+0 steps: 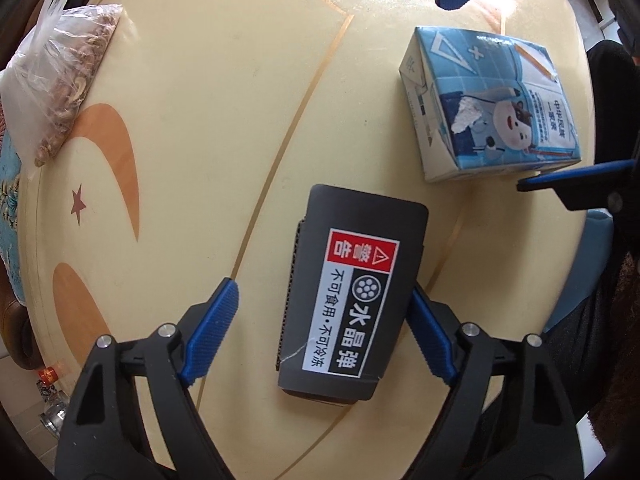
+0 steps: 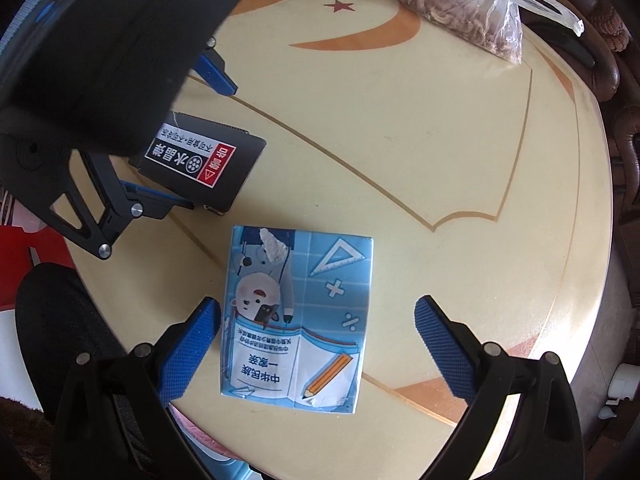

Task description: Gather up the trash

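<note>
A black cardboard box (image 1: 352, 292) with a red and white warning label lies flat on the cream table (image 1: 200, 120). My left gripper (image 1: 320, 300) points down over it with the jaws astride the box: the right pad sits at the box's edge, the left pad stands clear of it. A blue milk carton (image 2: 296, 320) with a cartoon cow lies on its side near the table's edge. My right gripper (image 2: 318, 312) is open around it, the left pad close to the carton's side, the right pad well apart. Each view also shows the other pair: the black box (image 2: 200, 156) and the carton (image 1: 488, 104).
A clear plastic bag of brown dried bits (image 1: 64, 80) lies at the table's far side, also in the right wrist view (image 2: 468, 12). The round table's rim (image 2: 592, 280) curves close by. Bottles (image 1: 50, 392) stand on the floor and brown furniture (image 2: 624, 120) is beyond the table.
</note>
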Tool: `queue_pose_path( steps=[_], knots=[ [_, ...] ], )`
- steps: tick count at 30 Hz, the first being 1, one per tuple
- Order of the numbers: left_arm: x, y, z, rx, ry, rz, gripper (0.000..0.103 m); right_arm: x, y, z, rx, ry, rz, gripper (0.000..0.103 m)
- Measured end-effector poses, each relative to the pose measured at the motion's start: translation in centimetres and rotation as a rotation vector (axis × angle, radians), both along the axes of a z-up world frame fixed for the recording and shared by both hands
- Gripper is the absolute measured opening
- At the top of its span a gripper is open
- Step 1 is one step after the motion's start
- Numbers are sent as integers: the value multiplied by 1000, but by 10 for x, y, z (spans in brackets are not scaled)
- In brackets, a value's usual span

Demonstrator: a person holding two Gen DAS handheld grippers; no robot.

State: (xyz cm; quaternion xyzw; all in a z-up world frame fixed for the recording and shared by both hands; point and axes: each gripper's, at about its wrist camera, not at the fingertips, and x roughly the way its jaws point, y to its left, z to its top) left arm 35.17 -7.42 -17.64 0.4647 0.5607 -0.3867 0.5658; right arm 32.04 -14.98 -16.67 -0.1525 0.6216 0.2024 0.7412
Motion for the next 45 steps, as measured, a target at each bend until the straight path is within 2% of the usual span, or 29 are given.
queue_pose_path(
  steps=[3,5,8,10,12,14,21,23,26,31,35,40,43,45],
  knots=[
    [-1,1,4,-4,-4,37,76,0,3,-3,18,-3,-10,88],
    [0,2,6,-8,15,77,69,8,4,-4,37,7,-15,84],
    [-10,10,10,0,5,115,69,11,5,-6,80,23,-27,83],
    [-10,11,11,5,-1,142,69,13,4,-10,123,75,-38,83],
    [-12,13,12,6,-16,157,69,14,4,-9,101,71,-50,82],
    [-14,16,14,7,-34,167,68,13,5,-9,91,61,-55,67],
    [-22,14,21,8,-65,243,60,9,6,-8,88,71,-77,66],
    [-25,14,22,13,-43,268,59,5,6,-6,77,71,-81,66],
    [-30,14,22,21,-50,307,58,1,9,-1,60,50,-82,66],
    [-25,27,28,16,-62,435,58,-4,9,19,56,-16,-104,66],
    [-36,39,52,-36,-108,501,58,-17,3,44,65,-83,-130,66],
    [-59,51,91,-130,-212,617,58,-43,-12,81,68,-181,-165,66],
    [-76,63,118,-226,-237,684,58,-66,-25,99,80,-242,-183,66],
    [-98,59,127,-265,-297,703,58,-79,-29,115,85,-273,-185,66]
  ],
)
